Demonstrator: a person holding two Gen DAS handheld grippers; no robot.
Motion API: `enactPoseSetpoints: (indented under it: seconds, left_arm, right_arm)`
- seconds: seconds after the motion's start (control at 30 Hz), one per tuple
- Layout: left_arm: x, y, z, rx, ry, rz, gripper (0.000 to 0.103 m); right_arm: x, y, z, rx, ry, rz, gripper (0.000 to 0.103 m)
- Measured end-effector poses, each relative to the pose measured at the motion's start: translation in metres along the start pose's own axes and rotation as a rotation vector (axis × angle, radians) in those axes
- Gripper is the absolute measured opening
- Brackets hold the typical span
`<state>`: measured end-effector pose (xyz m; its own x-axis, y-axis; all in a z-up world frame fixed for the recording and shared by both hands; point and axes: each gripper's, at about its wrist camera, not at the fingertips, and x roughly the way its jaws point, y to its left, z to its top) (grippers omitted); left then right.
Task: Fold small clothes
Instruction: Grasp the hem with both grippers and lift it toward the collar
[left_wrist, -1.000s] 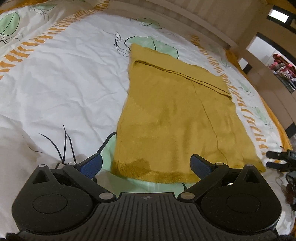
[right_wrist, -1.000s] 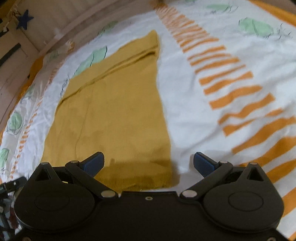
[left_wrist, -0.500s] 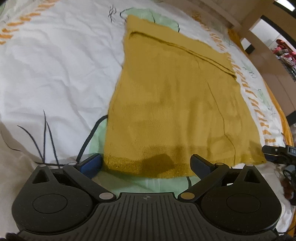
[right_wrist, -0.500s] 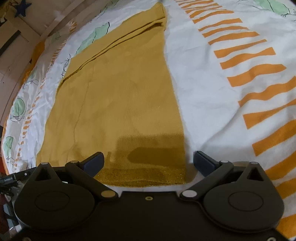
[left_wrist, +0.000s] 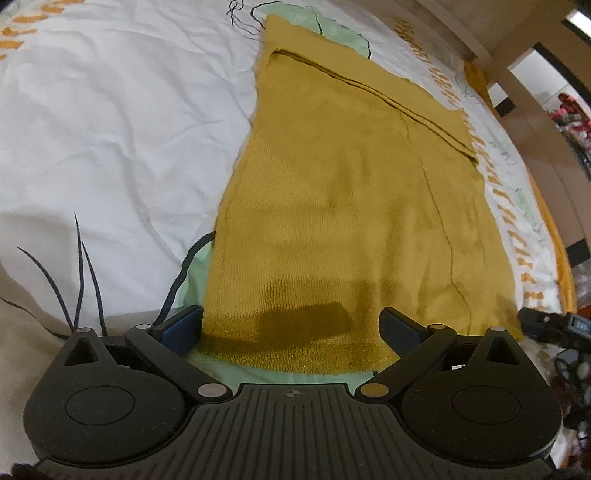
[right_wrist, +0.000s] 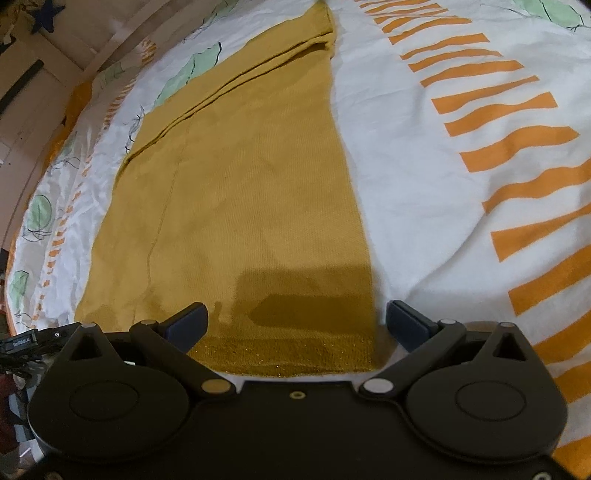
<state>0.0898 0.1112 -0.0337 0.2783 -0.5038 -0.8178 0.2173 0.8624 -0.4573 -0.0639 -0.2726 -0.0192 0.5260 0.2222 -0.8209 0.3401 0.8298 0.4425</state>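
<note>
Over the mustard garment's (left_wrist: 351, 206) near hem, we hold left gripper (left_wrist: 291, 326) and right gripper (right_wrist: 295, 319) spread wide, empty; pinching one layer could spoil the fold.

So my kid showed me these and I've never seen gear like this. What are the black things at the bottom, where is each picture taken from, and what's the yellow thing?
Each black shape is a hand-held two-finger gripper that a person carries, one per hand; there is no robot arm. A camera sits on each and looks forward along its fingers. One picture comes from the left gripper, the other from the right gripper. Both are open and hold nothing. The yellow thing is a mustard knitted garment, lying flat on a bedsheet printed with green leaves and orange stripes. Each gripper is low over the garment's near hem, one towards each corner, probably to pick it up for a fold.
</note>
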Motion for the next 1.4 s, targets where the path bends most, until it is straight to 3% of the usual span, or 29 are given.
enactPoseSetpoints:
  seconds: [0.1, 0.17, 0.23, 0.27, 0.3, 0.33, 0.37, 0.43, 0.57, 0.7, 0.87, 1.1, 1.4]
  left_arm:
    - [-0.002, 0.006, 0.003, -0.037, -0.006, -0.033, 0.099]
    - [-0.005, 0.007, 0.002, -0.051, -0.022, -0.034, 0.089]
    - [-0.008, 0.008, 0.002, -0.059, -0.045, -0.028, 0.062]
    - [-0.01, 0.008, 0.002, -0.069, -0.055, -0.022, 0.053]
    - [-0.011, 0.01, 0.001, -0.081, -0.06, -0.016, 0.036]
    - [-0.011, 0.011, 0.001, -0.092, -0.062, -0.019, 0.023]
    - [-0.012, 0.013, 0.001, -0.106, -0.062, -0.029, 0.021]
    - [-0.014, 0.016, 0.001, -0.126, -0.073, -0.057, 0.009]
    - [-0.026, 0.012, -0.001, -0.12, -0.148, -0.101, 0.008]
    - [-0.045, 0.016, -0.002, -0.159, -0.263, -0.156, 0.008]
    - [-0.054, 0.023, 0.01, -0.237, -0.349, -0.197, 0.008]
    - [-0.056, 0.009, 0.054, -0.225, -0.448, -0.24, 0.008]
    - [-0.052, -0.011, 0.141, -0.206, -0.584, -0.258, 0.008]
  right_arm:
    - [-0.002, -0.001, 0.0, 0.006, -0.003, 0.023, 0.103]
    - [-0.003, 0.0, -0.001, -0.001, 0.002, 0.034, 0.101]
    - [-0.003, 0.002, -0.001, -0.012, 0.004, 0.032, 0.094]
    - [-0.003, 0.004, -0.001, -0.019, 0.006, 0.026, 0.086]
    - [-0.004, 0.004, -0.001, -0.025, 0.007, 0.021, 0.081]
    - [-0.004, 0.005, -0.002, -0.03, 0.009, 0.021, 0.067]
    - [-0.004, 0.005, -0.002, -0.031, 0.013, 0.027, 0.05]
    - [-0.002, 0.004, -0.003, -0.02, 0.036, 0.061, 0.023]
    - [-0.01, 0.006, -0.004, -0.033, 0.0, 0.091, 0.02]
    - [-0.03, 0.006, -0.004, -0.041, -0.126, 0.181, 0.019]
    - [-0.049, 0.004, 0.009, -0.045, -0.293, 0.248, 0.018]
    - [-0.058, 0.017, 0.053, -0.081, -0.437, 0.268, 0.018]
    - [-0.042, 0.029, 0.121, -0.101, -0.536, 0.27, 0.018]
